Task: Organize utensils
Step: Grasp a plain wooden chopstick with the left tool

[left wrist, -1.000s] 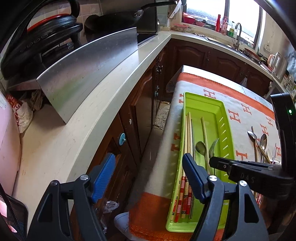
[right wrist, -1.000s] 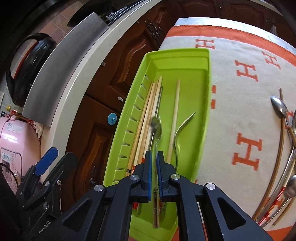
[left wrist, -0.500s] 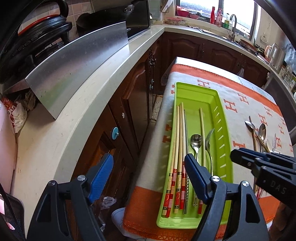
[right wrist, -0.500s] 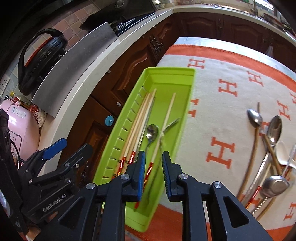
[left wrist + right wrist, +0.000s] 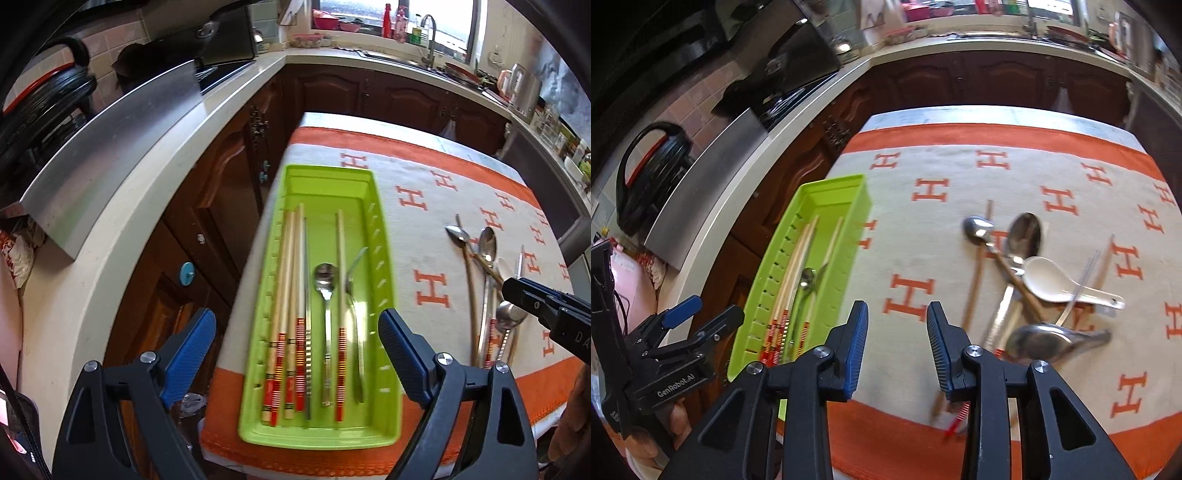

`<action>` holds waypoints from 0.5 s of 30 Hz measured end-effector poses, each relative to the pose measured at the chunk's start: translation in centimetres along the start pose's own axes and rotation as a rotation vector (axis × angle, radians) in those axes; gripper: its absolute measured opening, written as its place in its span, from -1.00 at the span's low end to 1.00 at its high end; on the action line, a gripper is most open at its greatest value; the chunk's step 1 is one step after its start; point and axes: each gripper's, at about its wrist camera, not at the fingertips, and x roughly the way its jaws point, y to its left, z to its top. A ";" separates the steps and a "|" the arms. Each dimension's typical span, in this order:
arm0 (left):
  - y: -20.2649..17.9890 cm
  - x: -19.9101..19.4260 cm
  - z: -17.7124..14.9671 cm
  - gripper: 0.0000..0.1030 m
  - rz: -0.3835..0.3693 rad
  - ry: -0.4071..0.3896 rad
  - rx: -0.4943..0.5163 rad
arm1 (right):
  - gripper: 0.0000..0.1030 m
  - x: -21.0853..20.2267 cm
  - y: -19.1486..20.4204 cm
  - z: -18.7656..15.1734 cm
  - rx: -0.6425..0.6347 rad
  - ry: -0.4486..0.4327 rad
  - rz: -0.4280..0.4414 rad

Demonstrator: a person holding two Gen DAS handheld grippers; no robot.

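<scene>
A lime green tray (image 5: 380, 236) (image 5: 846, 192) lies on the left of the table with chopsticks (image 5: 291, 302), a metal spoon (image 5: 325, 280) and a fork (image 5: 355, 295) inside. My left gripper (image 5: 295, 354) hovers over the tray's near end, jaws opening wide, nothing between them. My right gripper (image 5: 897, 347) hangs over bare cloth between tray and a loose pile; its jaws are opening and empty. The pile holds metal spoons (image 5: 977, 227), a white ceramic spoon (image 5: 1049, 282), a ladle (image 5: 1041, 341) and chopsticks (image 5: 975, 280).
An orange-and-cream cloth (image 5: 960, 170) with H marks covers the table. A pale kitchen counter (image 5: 122, 221) with a steel panel (image 5: 110, 147) runs along the left, dark wood cabinets (image 5: 369, 92) below. The right gripper's tip (image 5: 546, 310) shows in the left wrist view.
My right gripper let go of the spoon in the tray, opened, and swung right toward the loose pile. My left gripper shifted over the tray's near end and widened.
</scene>
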 end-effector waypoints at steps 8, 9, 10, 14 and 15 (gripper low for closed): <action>-6.1 0.0 0.6 0.73 -0.045 0.025 0.083 | -0.34 -2.4 -7.3 -1.3 0.113 -0.032 -0.015; -7.3 -0.1 0.6 0.73 -0.050 0.022 0.101 | -0.34 -2.7 -8.1 -1.4 0.119 -0.038 -0.020; -8.1 -0.2 0.6 0.73 -0.053 0.022 0.114 | -0.34 -3.0 -8.9 -1.5 0.121 -0.044 -0.026; -10.9 0.0 0.5 0.73 -0.079 0.032 0.153 | -0.34 -3.9 -11.6 -2.2 0.136 -0.061 -0.037; -11.6 0.2 0.4 0.73 -0.088 0.041 0.159 | -0.34 -4.1 -12.3 -2.4 0.145 -0.065 -0.035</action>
